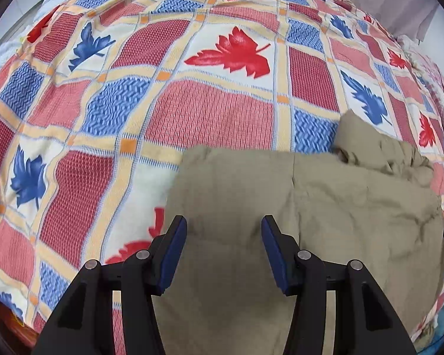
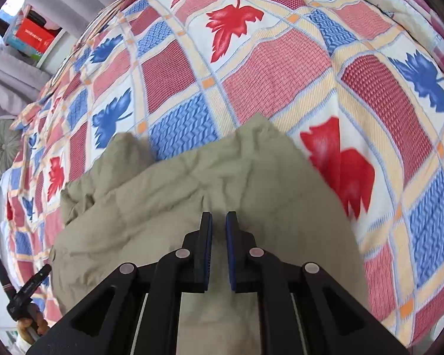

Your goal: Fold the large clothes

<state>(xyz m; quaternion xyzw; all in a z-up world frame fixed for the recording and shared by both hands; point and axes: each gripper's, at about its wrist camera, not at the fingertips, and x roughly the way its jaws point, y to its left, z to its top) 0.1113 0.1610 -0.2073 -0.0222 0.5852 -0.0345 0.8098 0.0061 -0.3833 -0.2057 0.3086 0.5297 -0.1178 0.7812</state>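
Note:
A khaki garment (image 1: 325, 207) lies on a bed covered by a checked spread with red and blue leaves (image 1: 222, 112). It is flat on its left part and bunched into a crumpled heap at its right end. My left gripper (image 1: 225, 220) hangs open above the flat part, and nothing is between its blue pads. In the right wrist view the same garment (image 2: 163, 201) fills the lower middle, with two peaks at its far edge. My right gripper (image 2: 219, 215) is above it, its pads a narrow gap apart and holding no cloth.
The spread (image 2: 266, 74) stretches far beyond the garment on all sides. A grey round cushion (image 2: 1, 148) sits at the bed's edge. A shelf with a red box (image 2: 35, 35) stands by the curtain. A hand (image 2: 30, 322) with the other gripper's handle shows at lower left.

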